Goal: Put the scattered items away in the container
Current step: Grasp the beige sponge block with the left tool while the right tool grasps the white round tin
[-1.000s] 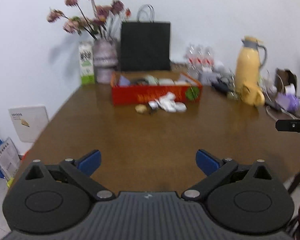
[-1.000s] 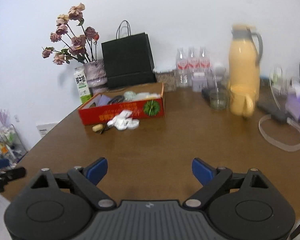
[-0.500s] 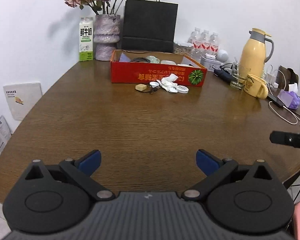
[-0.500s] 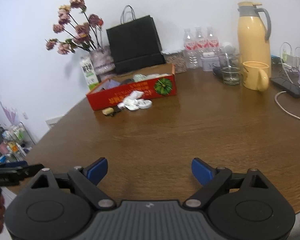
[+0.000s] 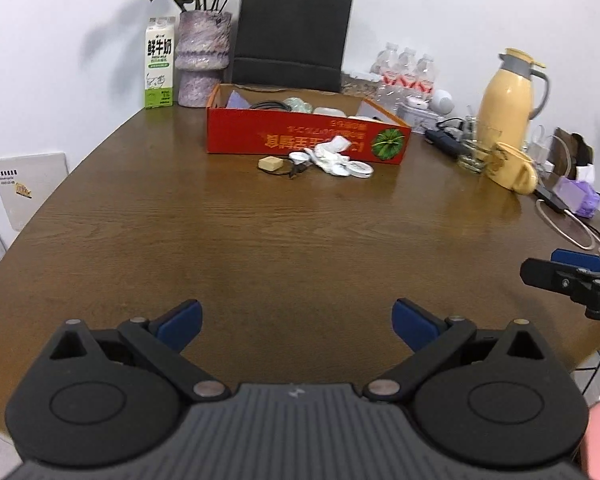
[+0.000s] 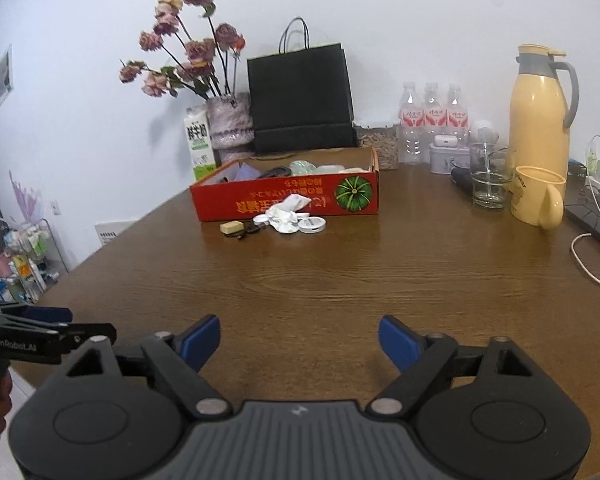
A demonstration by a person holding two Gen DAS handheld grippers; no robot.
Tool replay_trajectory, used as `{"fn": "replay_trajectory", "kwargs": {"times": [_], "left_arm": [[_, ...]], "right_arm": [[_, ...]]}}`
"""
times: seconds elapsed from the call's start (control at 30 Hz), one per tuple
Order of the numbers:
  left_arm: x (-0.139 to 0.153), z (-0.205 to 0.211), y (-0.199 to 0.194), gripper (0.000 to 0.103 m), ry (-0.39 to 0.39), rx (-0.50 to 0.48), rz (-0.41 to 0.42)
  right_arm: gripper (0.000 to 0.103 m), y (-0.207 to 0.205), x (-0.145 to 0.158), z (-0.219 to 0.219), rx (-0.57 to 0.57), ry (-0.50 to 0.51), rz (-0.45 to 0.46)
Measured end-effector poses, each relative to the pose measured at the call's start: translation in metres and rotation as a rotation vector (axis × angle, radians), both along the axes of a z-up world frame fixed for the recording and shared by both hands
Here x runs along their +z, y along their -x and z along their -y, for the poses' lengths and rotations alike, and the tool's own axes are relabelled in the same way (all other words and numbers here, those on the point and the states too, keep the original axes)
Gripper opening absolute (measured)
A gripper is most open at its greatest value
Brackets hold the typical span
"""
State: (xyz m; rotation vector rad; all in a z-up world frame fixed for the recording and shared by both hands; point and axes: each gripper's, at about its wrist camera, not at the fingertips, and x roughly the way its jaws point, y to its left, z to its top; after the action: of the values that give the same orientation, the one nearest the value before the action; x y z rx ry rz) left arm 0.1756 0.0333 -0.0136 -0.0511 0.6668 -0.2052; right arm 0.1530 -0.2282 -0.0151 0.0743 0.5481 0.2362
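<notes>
A red cardboard box [image 5: 300, 136] [image 6: 288, 198] stands at the far middle of the brown table [image 5: 260, 240] and holds several small items. In front of it lie a tan block [image 5: 270, 163] [image 6: 231, 227], a black cord [image 5: 290, 170], crumpled white wrappers [image 5: 328, 152] [image 6: 286, 212] and a white round tape roll [image 5: 358, 168] [image 6: 312, 224]. My left gripper [image 5: 296, 322] is open and empty over the near table edge, far from the items. My right gripper [image 6: 300, 340] is open and empty, also at the near edge.
Behind the box stand a milk carton [image 5: 160, 68], a vase of dried flowers [image 5: 202, 60] and a black paper bag [image 5: 294, 38]. At right are water bottles [image 6: 432, 120], a yellow thermos [image 6: 540, 112], a yellow mug [image 6: 536, 200], a glass [image 6: 488, 184] and cables [image 6: 592, 256].
Both grippers have moved forward and tilted down toward the table, so the box and scattered items look nearer. Both stay open and empty.
</notes>
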Motion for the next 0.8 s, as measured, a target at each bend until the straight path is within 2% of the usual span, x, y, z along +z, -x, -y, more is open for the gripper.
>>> {"fn": "replay_trajectory", "kwargs": {"times": [0.13, 0.2, 0.33, 0.43, 0.5, 0.6, 0.63, 0.67, 0.77, 0.8], "left_arm": [[0.005, -0.001, -0.035, 0.103, -0.009, 0.005, 0.029], [0.012, -0.003, -0.06, 0.102, -0.011, 0.015, 0.043], [0.023, 0.0, -0.111, 0.099, -0.018, -0.018, 0.087], [0.022, 0.005, -0.152, 0.088, -0.04, -0.042, 0.086], [0.017, 0.009, -0.177, 0.082, -0.064, -0.059, 0.089], [0.002, 0.02, -0.208, 0.071, -0.143, -0.121, 0.096], [-0.004, 0.022, -0.219, 0.062, -0.16, -0.121, 0.081], [-0.008, 0.024, -0.228, 0.053, -0.165, -0.124, 0.067], [-0.02, 0.021, -0.251, 0.043, -0.121, -0.164, 0.02], [-0.023, 0.02, -0.256, 0.042, -0.112, -0.18, 0.006]], "right_arm": [[0.076, -0.037, 0.0, -0.002, -0.007, 0.016, -0.016], [0.068, -0.061, 0.0, -0.004, -0.009, 0.02, -0.018], [0.064, -0.12, -0.004, -0.005, -0.003, 0.022, -0.029], [0.062, -0.166, -0.011, -0.008, 0.022, 0.003, -0.064], [0.061, -0.191, -0.016, -0.013, 0.038, 0.028, -0.073], [0.06, -0.231, -0.024, -0.024, 0.066, 0.074, -0.101], [0.059, -0.243, -0.027, -0.027, 0.066, 0.09, -0.108], [0.057, -0.252, -0.03, -0.031, 0.072, 0.108, -0.108], [0.056, -0.275, -0.038, -0.039, 0.096, 0.135, -0.115], [0.055, -0.28, -0.04, -0.042, 0.105, 0.135, -0.122]]}}
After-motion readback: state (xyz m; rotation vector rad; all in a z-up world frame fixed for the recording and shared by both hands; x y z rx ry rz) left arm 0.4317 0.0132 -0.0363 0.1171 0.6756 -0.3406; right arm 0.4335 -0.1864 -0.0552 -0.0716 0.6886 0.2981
